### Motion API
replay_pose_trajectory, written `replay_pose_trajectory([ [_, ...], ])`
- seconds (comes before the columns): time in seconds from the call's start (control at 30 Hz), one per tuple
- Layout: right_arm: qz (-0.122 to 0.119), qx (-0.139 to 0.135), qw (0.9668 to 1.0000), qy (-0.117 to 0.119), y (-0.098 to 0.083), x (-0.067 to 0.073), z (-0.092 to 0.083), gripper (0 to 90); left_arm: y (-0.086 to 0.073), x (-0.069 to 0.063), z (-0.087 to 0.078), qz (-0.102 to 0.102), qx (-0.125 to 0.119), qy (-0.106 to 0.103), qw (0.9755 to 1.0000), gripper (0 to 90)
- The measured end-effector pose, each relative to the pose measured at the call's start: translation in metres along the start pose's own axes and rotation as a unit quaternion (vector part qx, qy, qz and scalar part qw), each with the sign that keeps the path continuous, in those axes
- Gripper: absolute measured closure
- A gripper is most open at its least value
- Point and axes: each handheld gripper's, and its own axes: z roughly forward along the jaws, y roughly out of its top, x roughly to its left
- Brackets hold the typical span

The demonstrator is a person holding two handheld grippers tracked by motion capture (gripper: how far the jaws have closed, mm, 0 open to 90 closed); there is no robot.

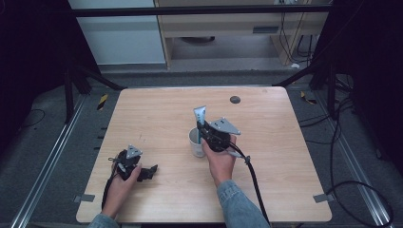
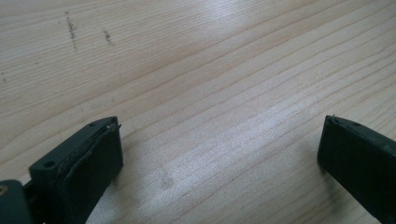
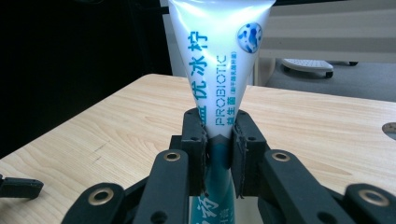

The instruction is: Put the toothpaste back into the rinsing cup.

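Note:
A white toothpaste tube with teal print stands upright, its flat crimped end on top and its lower end inside a white cup near the middle of the table. My right gripper is shut on the tube just above the cup's rim. In the right gripper view both pads pinch the tube at its narrow part, with the right gripper pointing across the table. My left gripper lies on the table at the front left. Its jaws stand wide apart over bare wood, so the left gripper holds nothing.
The wooden table has a dark round hole near its far edge. A black cable trails from the right gripper towards the front edge. Dark frame posts and floor cables flank the table, and a low shelf stands behind it.

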Motion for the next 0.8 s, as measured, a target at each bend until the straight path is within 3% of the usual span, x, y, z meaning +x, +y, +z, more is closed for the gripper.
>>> replay_pose_trajectory([
  [0.8,0.005,0.012,0.9999,0.000,-0.0063,0.0003,0.0041,77.5,0.0000,0.0000,0.0000,0.000,0.000,0.000,1.0000,0.0],
])
